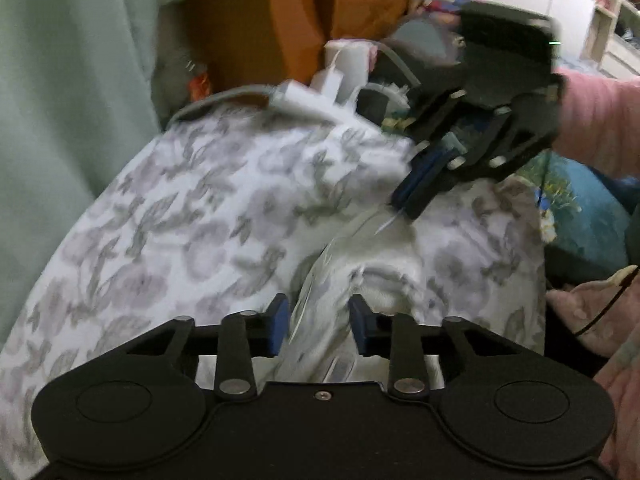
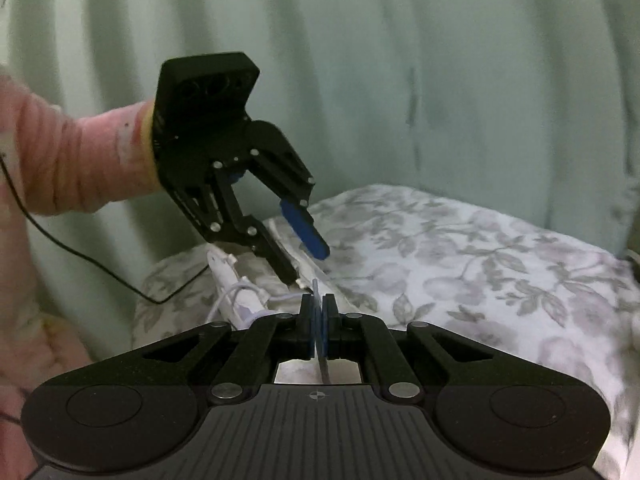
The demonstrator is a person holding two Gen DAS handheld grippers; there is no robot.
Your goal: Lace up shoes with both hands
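Pinching a thin white lace end (image 2: 320,294) between pressed-together fingers, the right gripper (image 2: 319,322) holds it over the blurred white shoe (image 1: 360,276) on the grey-flowered bedsheet (image 2: 460,264). The left gripper (image 1: 319,322), fingers spread, hovers at the shoe. Keeping the lace taut would likely help any threading or handover.

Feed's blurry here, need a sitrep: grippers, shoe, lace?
Left gripper open over the white shoe. Right gripper shut on lace. Shoe on floral bedding. Nothing blocking.
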